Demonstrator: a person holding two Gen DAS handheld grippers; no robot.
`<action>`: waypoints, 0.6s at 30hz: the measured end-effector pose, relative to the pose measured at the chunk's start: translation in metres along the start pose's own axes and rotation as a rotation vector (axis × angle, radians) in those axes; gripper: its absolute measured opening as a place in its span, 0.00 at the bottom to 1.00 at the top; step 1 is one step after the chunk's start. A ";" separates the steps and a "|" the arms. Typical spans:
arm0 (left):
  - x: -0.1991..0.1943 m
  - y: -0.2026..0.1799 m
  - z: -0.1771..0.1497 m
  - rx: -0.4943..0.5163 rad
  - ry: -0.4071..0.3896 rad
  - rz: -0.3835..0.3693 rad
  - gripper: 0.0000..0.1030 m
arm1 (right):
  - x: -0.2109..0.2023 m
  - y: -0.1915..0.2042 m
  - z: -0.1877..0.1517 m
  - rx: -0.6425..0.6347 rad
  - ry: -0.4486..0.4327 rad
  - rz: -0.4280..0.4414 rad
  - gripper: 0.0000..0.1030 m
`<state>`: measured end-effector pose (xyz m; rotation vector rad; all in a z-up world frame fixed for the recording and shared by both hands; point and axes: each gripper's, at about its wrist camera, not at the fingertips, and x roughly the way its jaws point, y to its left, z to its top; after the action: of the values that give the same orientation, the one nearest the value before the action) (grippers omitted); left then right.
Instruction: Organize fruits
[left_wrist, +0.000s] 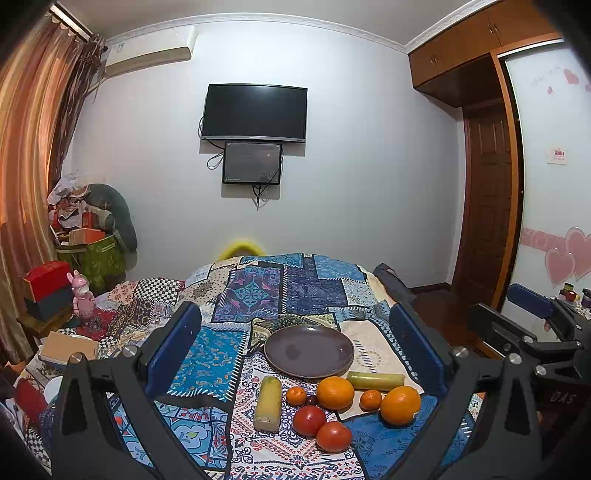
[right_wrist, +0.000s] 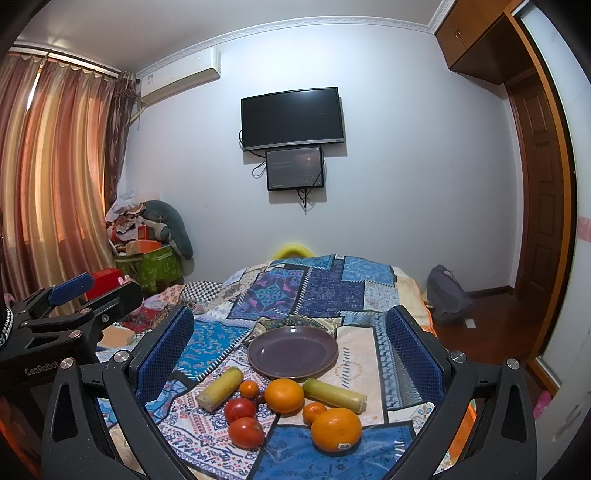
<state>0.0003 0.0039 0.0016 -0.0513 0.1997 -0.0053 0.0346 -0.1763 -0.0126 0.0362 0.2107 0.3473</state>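
Note:
An empty dark purple plate (left_wrist: 308, 350) (right_wrist: 293, 352) lies on a patchwork cloth. In front of it lie two oranges (left_wrist: 335, 393) (right_wrist: 335, 429), two small tangerines (left_wrist: 296, 395) (right_wrist: 314, 411), two red tomatoes (left_wrist: 309, 420) (right_wrist: 246, 432) and two yellow-green cane pieces (left_wrist: 268, 403) (right_wrist: 334, 395). A small dark fruit (left_wrist: 312, 400) sits among them. My left gripper (left_wrist: 295, 350) is open and empty, above and behind the fruit. My right gripper (right_wrist: 291, 354) is open and empty, likewise held back from the fruit.
The patchwork cloth (left_wrist: 258, 291) covers a bed. Boxes and a pink figure (left_wrist: 81, 295) stand at the left, with curtains (right_wrist: 55, 166) behind. A dark bag (right_wrist: 447, 295) lies on the wooden floor at the right. A TV (left_wrist: 255, 112) hangs on the far wall.

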 end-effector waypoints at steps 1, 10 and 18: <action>0.000 0.000 0.000 0.001 0.000 0.000 1.00 | 0.000 0.000 0.000 0.000 0.000 0.000 1.00; 0.000 0.000 0.000 0.000 0.000 -0.002 1.00 | 0.000 0.000 0.001 0.001 0.000 0.003 1.00; -0.001 0.000 0.002 0.003 -0.003 -0.009 1.00 | 0.001 -0.002 -0.001 0.002 0.008 0.006 1.00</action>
<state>-0.0003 0.0036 0.0040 -0.0490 0.1968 -0.0146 0.0360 -0.1774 -0.0141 0.0374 0.2185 0.3535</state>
